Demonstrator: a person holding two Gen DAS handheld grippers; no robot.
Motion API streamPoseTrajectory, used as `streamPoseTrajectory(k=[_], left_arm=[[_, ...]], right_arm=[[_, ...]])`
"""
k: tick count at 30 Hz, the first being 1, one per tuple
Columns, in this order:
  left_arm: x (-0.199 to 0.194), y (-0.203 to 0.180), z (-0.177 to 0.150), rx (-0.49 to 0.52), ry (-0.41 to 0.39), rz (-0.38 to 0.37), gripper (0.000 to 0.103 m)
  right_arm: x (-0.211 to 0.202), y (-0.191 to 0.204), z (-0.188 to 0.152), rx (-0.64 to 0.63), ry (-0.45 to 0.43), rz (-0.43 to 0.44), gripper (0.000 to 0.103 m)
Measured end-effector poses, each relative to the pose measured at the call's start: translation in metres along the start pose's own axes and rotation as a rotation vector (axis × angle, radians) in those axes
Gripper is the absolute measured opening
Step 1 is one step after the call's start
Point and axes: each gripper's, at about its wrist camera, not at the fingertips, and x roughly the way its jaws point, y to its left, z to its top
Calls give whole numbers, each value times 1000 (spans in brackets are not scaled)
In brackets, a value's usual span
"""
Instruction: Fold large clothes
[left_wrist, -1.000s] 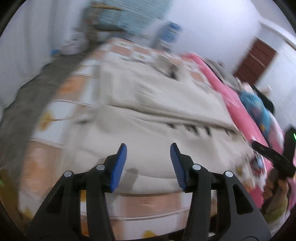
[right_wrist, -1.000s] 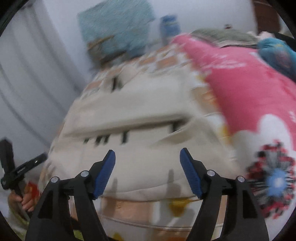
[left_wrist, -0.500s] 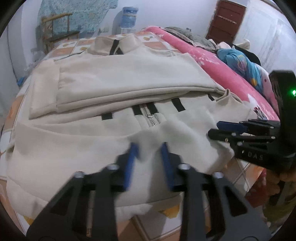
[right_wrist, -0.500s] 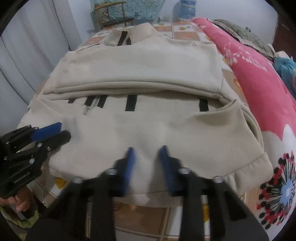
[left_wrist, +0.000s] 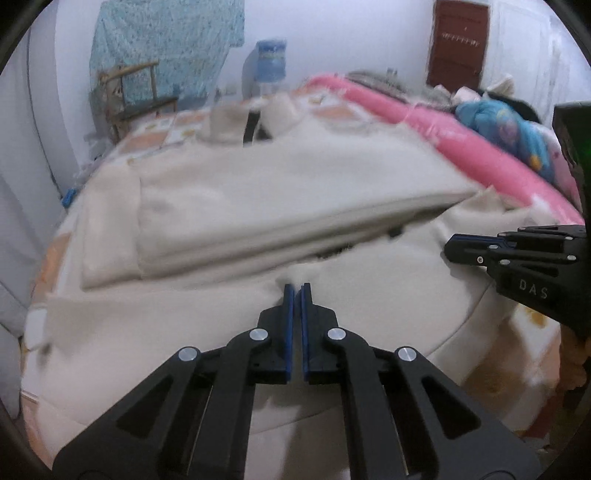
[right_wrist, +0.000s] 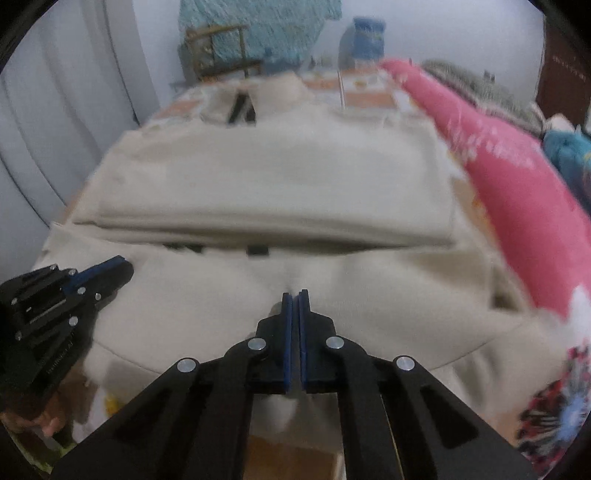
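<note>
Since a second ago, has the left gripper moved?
Yes. The left gripper came down from above the bed and shut on the near hem of the beige jacket.

A large cream jacket (left_wrist: 280, 192) lies spread across the bed, its collar at the far end with a dark strip at the neck. The upper part is folded over, forming a long horizontal edge across the middle, with short black tabs peeking from beneath. The near hem bunches into a small pinched ridge at each side.
</note>
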Motion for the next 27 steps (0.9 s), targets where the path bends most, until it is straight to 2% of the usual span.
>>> streamPoseTrajectory(k=[3, 7, 12, 15, 18, 20, 22, 27], left_arm=[[-2, -1, 1, -3, -5, 10, 4], [-4, 7, 0, -41, -3, -3, 11], [-40, 31, -5, -80, -57, 39, 12], [-64, 63, -17, -137, -53, 118, 13], [-78, 99, -32, -209, -16, 226, 23], [-83, 120, -41, -262, 18, 259, 26], [-86, 137, -51, -310, 51, 265, 27], [-88, 152, -63, -381, 98, 197, 35]], right_arm=[[-6, 1, 1, 1, -19, -9, 3], [-1, 2, -2, 5, -27, -14, 3], [3, -1, 1, 2, -33, -8, 3], [3, -1, 1, -2, -37, -7, 3], [3, -1, 1, -4, -39, -6, 3], [3, -1, 1, -2, -38, -6, 3], [3, -1, 1, 0, -38, -5, 3], [3, -1, 1, 0, -37, -4, 3]])
